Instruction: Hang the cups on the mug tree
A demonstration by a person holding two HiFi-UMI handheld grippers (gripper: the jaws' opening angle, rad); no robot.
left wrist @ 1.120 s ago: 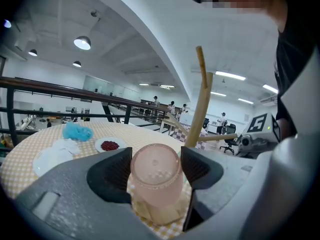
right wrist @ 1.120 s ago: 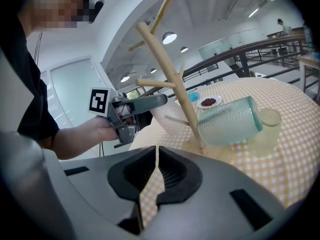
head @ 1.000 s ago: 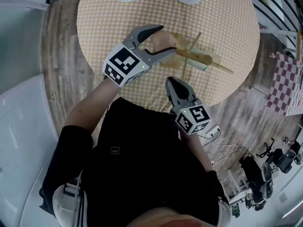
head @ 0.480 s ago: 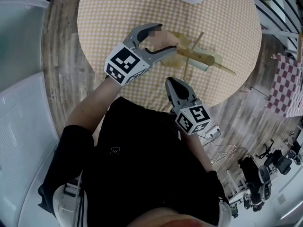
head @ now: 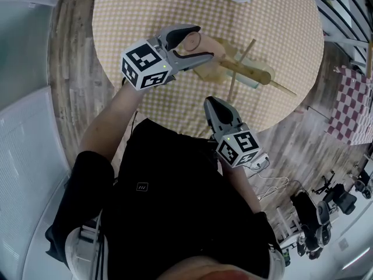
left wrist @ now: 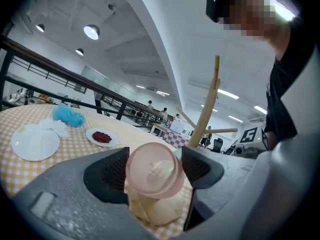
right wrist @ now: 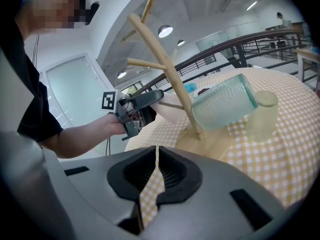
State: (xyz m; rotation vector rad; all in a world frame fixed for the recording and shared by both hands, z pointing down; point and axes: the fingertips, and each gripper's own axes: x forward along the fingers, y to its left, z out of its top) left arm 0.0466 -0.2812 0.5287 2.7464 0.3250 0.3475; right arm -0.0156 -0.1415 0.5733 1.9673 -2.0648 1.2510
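Right gripper (right wrist: 157, 159): nearest the body, low over the near edge of the table (head: 145, 16). Jaws clenched to a thin slit, only checked cloth showing through, nothing held.

Ahead of it and up to its left: left gripper (left wrist: 153, 165), roughly level, grasping the pink cup (left wrist: 150, 173). Both pads press the cup's sides. The cup's round pink end faces back toward this gripper's camera, with a paler body below it.

Just past the left gripper's tips: mug tree (right wrist: 170, 79), wooden, its trunk leaning, bare pegs up top. The pink cup sits close against the trunk. One short peg points toward it, but contact cannot be made out.

On the tree's far side from the left gripper: teal glass cup (right wrist: 222, 101), hanging tilted on a low peg. Beside it a pale clear cup (right wrist: 262, 115) stands upright on the cloth.

Farther out, to the left gripper's left: dish of red beans (left wrist: 101, 137), white plate (left wrist: 34, 143), and a blue fluffy thing (left wrist: 67, 115) beyond them.
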